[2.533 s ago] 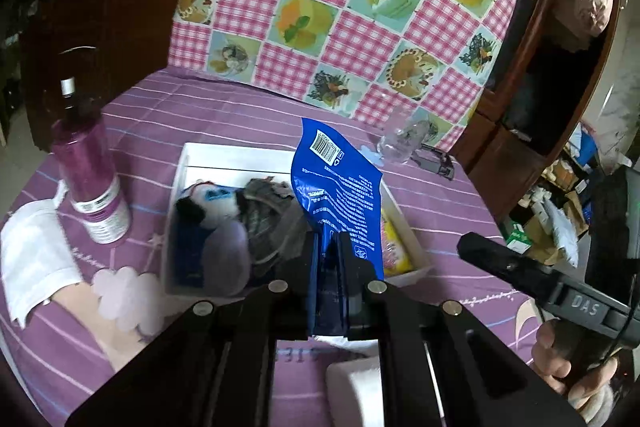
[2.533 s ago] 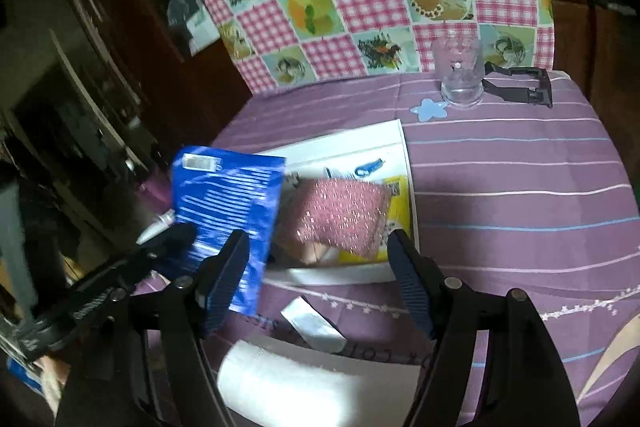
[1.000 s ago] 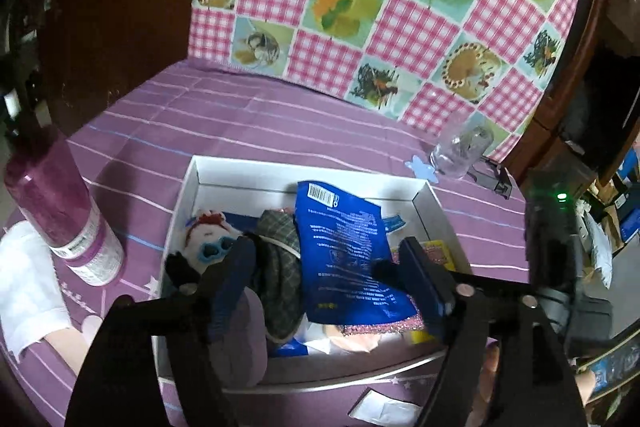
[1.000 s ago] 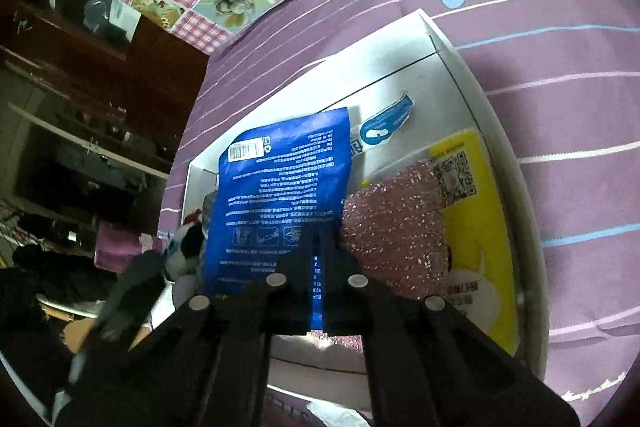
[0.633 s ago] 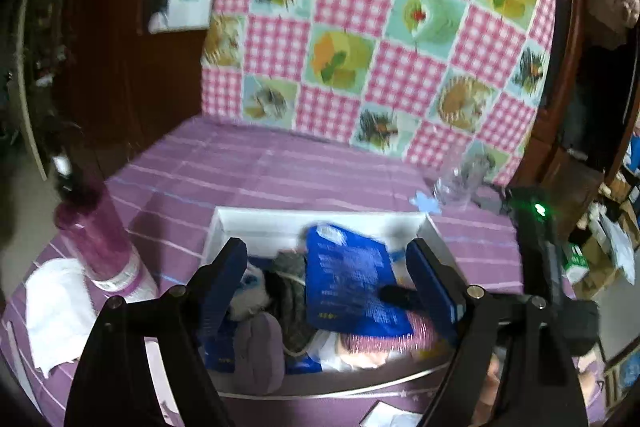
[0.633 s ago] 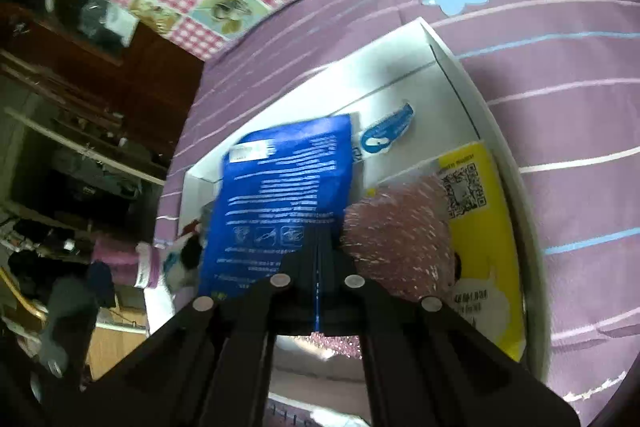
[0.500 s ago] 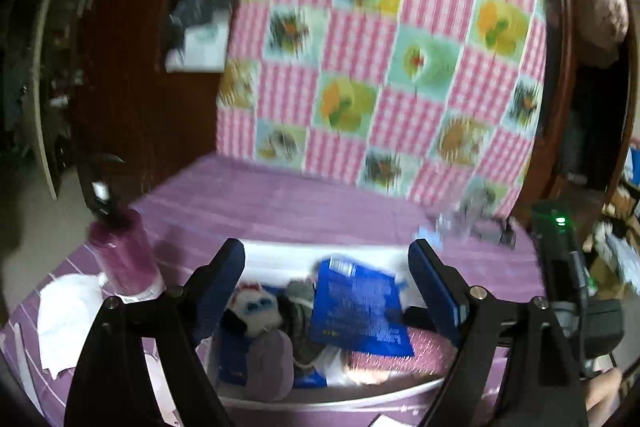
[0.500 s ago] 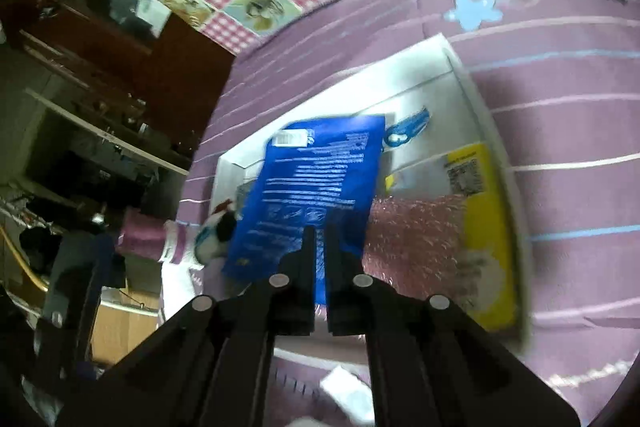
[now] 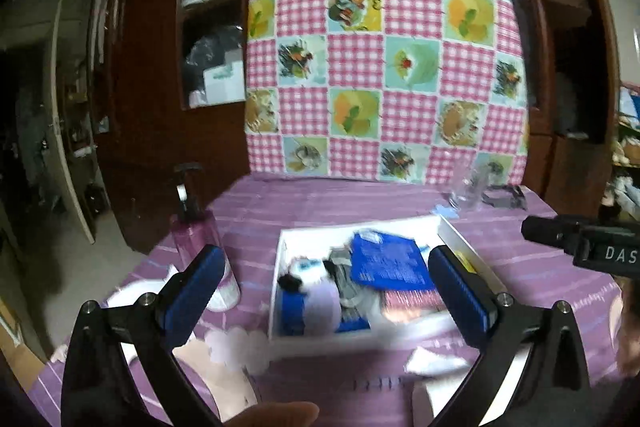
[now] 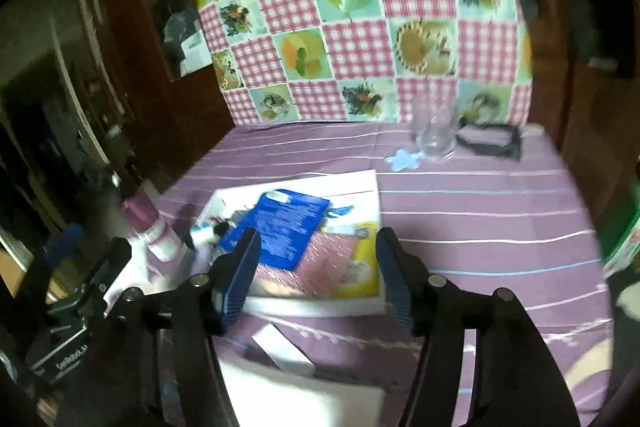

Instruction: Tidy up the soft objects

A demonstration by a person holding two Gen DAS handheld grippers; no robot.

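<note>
Blue packet [image 9: 386,261] flat in white box [image 9: 452,231], free of both claws, left gripper [image 9: 332,285] spread wide, right gripper [image 10: 316,275] just parted with nothing between; only right view showing yellow card [image 10: 366,263].

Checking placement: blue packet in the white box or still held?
In the box. The blue packet lies flat on the other items inside the white box; the right gripper jaws, just opening, stand clear of it.

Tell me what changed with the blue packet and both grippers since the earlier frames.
The right gripper let go of the blue packet, its jaws just opening; the packet now lies in the white box. Both grippers pulled back; the left gripper opened wider. Box contents otherwise unchanged.
</note>
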